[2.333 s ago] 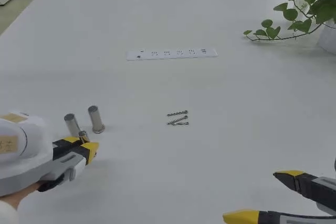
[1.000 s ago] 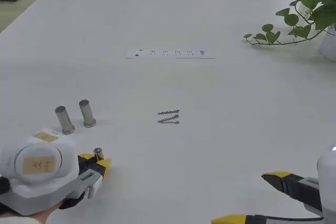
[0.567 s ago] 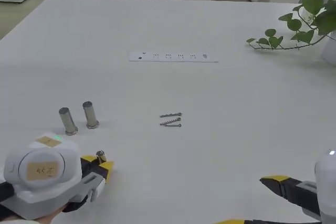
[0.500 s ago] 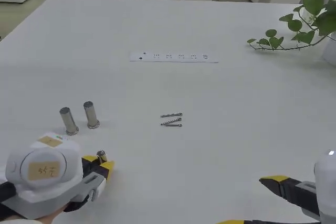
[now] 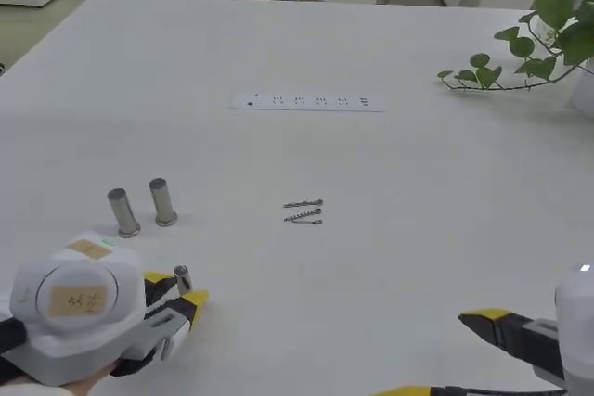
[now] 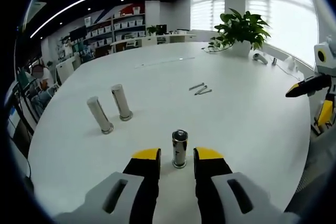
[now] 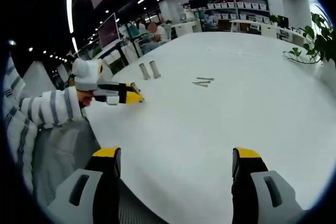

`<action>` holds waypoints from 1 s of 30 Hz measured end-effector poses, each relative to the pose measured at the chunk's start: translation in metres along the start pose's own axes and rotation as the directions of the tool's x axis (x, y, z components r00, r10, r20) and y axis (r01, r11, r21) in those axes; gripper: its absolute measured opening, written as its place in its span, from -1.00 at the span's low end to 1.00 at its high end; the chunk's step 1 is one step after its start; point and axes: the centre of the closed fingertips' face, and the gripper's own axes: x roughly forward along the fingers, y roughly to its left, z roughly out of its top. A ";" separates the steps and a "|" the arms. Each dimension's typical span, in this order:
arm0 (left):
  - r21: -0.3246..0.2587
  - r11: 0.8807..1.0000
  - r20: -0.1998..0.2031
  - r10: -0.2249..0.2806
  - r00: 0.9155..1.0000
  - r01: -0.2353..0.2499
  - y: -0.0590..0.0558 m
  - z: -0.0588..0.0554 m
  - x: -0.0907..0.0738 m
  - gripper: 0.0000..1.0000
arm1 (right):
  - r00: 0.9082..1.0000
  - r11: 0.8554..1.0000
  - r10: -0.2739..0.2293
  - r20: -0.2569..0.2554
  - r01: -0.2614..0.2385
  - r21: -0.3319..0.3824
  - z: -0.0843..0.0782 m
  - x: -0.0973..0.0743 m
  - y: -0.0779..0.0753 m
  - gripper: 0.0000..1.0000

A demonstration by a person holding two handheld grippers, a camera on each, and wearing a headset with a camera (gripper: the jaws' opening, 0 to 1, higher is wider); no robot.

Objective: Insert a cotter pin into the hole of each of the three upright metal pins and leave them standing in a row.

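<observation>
Two metal pins stand upright side by side at the table's left. A third metal pin stands upright nearer to me. It sits between the yellow tips of my left gripper, which is open with a small gap on each side of the pin. The cotter pins lie together mid-table, also seen ahead in the left gripper view. My right gripper is wide open and empty at the near right, well away from the cotter pins.
A white power strip lies across the far middle. A leafy plant stands at the far right corner. The table's near edge runs just below both grippers. A person's striped sleeve holds the left gripper.
The left gripper brought the third pin nearer to me and to the right of the other two. Its jaws have now spread slightly off the pin. The right gripper has hardly moved.
</observation>
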 end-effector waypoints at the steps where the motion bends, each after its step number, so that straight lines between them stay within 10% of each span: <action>1: 0.003 1.000 -0.003 0.000 1.000 0.000 0.001 -0.001 -0.001 -0.38 | 1.000 1.000 0.000 0.000 0.000 0.000 0.000 0.000 0.000 0.77; 11: -0.020 0.999 -0.028 -0.036 0.999 0.036 0.007 -0.005 -0.011 0.01 | 1.000 1.000 -0.007 -0.006 0.007 0.004 -0.001 -0.002 -0.003 0.77; 30: 0.160 0.977 -0.050 -0.136 0.989 0.143 0.008 -0.007 -0.033 0.99 | 1.000 1.000 -0.013 -0.024 0.013 -0.009 -0.001 -0.004 -0.004 0.76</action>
